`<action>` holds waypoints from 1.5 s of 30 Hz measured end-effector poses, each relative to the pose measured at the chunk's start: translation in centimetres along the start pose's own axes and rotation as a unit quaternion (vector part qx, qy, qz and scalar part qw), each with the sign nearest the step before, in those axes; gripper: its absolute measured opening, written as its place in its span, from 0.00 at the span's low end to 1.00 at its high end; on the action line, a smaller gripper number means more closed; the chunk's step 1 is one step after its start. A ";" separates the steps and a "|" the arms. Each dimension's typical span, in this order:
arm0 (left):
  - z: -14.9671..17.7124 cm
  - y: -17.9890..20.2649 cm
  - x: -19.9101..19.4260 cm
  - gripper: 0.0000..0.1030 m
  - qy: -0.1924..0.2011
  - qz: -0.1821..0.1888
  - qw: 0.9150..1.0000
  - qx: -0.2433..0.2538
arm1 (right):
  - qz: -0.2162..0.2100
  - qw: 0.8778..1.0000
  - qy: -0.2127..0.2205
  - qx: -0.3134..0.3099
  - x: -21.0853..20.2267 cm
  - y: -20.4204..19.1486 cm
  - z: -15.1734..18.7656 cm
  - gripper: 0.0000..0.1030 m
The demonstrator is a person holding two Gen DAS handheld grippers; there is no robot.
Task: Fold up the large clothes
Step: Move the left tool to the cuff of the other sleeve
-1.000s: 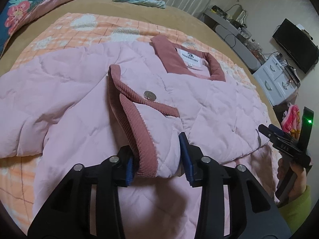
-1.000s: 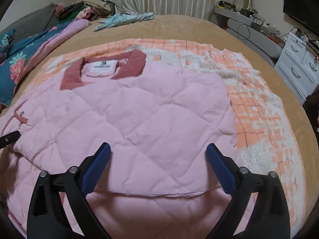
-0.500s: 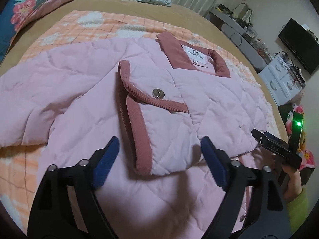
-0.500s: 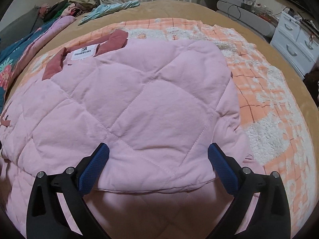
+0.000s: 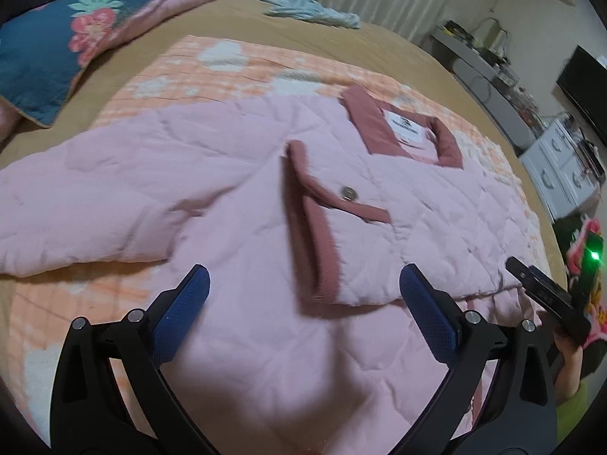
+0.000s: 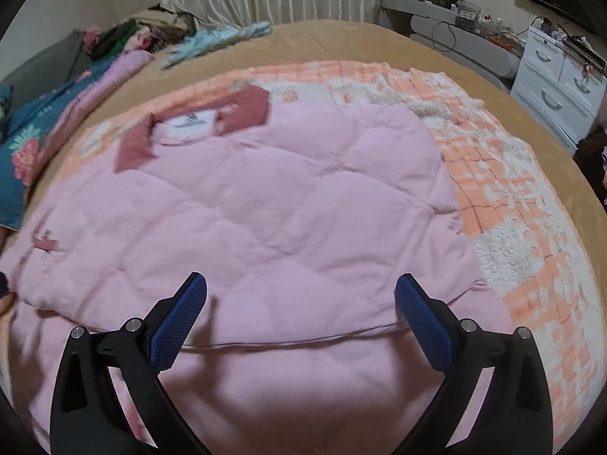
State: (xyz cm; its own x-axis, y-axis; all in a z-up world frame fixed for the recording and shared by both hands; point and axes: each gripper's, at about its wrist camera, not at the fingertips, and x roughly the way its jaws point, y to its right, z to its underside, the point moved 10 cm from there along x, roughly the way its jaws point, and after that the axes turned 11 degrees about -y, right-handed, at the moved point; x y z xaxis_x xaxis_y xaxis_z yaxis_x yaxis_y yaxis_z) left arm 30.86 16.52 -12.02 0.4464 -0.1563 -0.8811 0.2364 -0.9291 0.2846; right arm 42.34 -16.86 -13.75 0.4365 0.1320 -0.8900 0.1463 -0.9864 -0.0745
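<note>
Left gripper (image 5: 303, 295) tilted over jacket (image 5: 235, 204); jaws opening.

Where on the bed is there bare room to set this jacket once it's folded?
Tan bedspread between the orange blanket and the teal garment is bare. So is the blanket right of the pink jacket. The left side is crowded by the floral quilt.

Pale pink quilted cloth jacket (image 5: 227, 174), matt, with ribbed dusty-rose corduroy trim (image 5: 320, 227) and a shiny metal snap (image 5: 347, 192). At 12 o'clock, fuzzy orange-and-white checked fleece blanket (image 6: 504, 174). Blue textured gripper pads (image 6: 178, 326).
</note>
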 end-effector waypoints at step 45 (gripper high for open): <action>-2.6 -19.1 -9.3 0.91 0.093 -0.106 0.974 -0.176 | -0.096 0.971 0.089 -0.202 -10.8 -28.9 -2.0 0.96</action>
State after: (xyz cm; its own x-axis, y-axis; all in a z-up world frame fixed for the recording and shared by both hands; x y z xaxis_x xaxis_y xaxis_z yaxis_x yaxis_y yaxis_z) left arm 24.41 36.55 -8.28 0.4962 0.1210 -0.8597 0.6067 -0.7566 0.2437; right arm 35.20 10.42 -1.09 0.5085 0.3592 -0.7825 0.5606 -0.8279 -0.0158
